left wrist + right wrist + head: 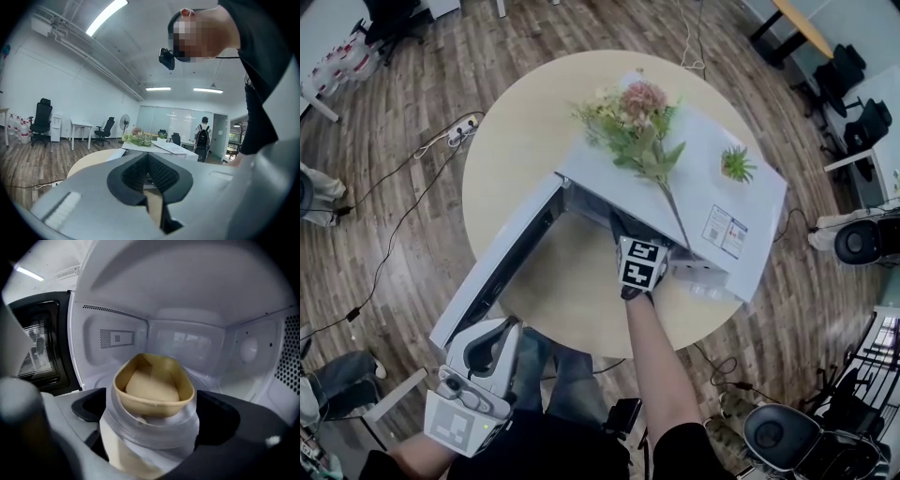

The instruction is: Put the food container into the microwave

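Note:
A white microwave (pixel 712 178) stands on the round table (pixel 511 159) with its door (pixel 502 267) swung wide open to the left. My right gripper (pixel 628 234) reaches into the opening, and its tips are hidden there in the head view. In the right gripper view it (pixel 152 416) is shut on the food container (pixel 152 392), a clear tub with a tan inner bowl, at the mouth of the white cavity (pixel 187 336). The dark door window (pixel 40 348) shows at left. My left gripper (pixel 485 356) hangs below the table edge, shut and empty (pixel 148 161).
A flower bunch (pixel 633 127) and a small green plant (pixel 737 164) sit on the microwave's top. A power strip (pixel 464 127) with cables lies on the wooden floor. Office chairs (pixel 783 436) stand at lower right. A person with a backpack (pixel 203 136) stands far off.

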